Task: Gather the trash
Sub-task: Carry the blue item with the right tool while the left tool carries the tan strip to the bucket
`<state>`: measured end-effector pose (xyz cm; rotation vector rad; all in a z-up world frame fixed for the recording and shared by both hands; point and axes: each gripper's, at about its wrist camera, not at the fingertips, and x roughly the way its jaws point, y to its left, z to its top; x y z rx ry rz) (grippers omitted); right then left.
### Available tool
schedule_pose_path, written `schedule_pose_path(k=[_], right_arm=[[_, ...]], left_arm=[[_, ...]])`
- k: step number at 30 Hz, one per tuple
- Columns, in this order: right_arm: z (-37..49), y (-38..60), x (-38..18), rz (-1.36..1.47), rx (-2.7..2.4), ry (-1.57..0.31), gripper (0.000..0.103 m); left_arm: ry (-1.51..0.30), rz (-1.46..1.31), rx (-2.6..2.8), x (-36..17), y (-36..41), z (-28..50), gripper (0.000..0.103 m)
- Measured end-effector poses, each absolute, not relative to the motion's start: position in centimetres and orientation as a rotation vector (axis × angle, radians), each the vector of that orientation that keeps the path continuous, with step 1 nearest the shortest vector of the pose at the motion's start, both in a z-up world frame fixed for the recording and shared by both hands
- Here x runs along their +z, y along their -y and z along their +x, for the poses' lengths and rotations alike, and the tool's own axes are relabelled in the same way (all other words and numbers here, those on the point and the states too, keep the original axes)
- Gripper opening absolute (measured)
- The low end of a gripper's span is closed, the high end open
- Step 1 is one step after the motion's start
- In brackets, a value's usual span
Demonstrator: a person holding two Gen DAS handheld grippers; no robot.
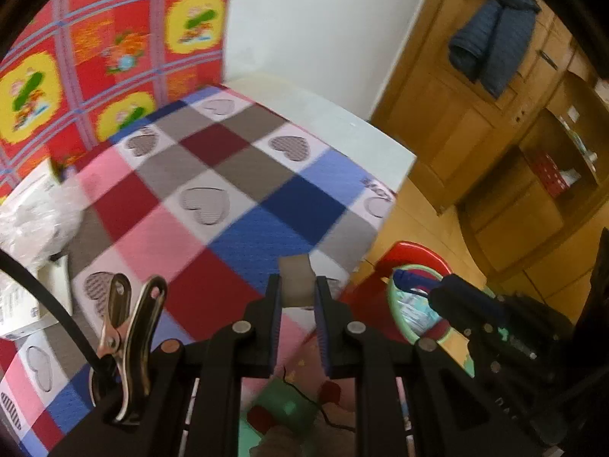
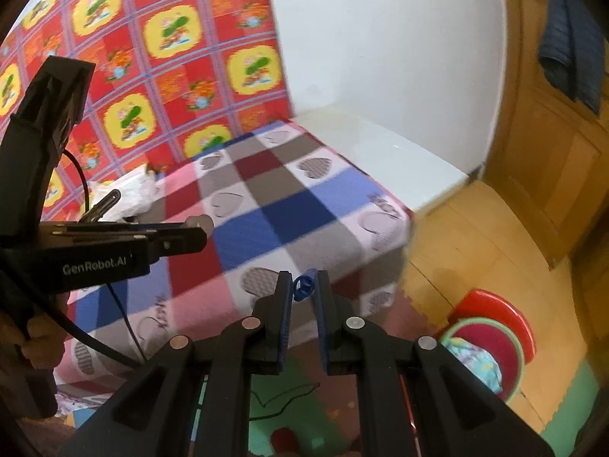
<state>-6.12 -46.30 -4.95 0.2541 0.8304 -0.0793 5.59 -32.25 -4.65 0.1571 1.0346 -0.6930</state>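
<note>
While pinched in the right tool (image 2: 304, 285), the blue clip (image 2: 303, 285) stands upright.

- The left wrist view looks forward and steeply down along the left gripper (image 1: 297, 285), close above the checked bed cover (image 1: 213, 190).
- The right wrist view looks the same way along the right gripper (image 2: 304, 285), from just right of the left one and a little further back from the bed.
- Both share the bed cover ahead of the tongs, the patterned wall cloth (image 1: 95, 57) beyond to the left, and the red basin (image 2: 495, 327) on the floor to the right.
- Each view catches the other gripper at its edge.
</note>
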Motion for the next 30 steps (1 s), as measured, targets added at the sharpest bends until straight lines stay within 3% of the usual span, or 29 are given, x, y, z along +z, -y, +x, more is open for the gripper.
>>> schedule_pose_path(k=[30], right_arm=[[-17.6, 64.0, -10.8, 0.450, -0.399, -0.915, 0.013]], left_arm=[[-1.160, 0.344, -0.959, -10.2, 51.9, -2.4, 0.017]])
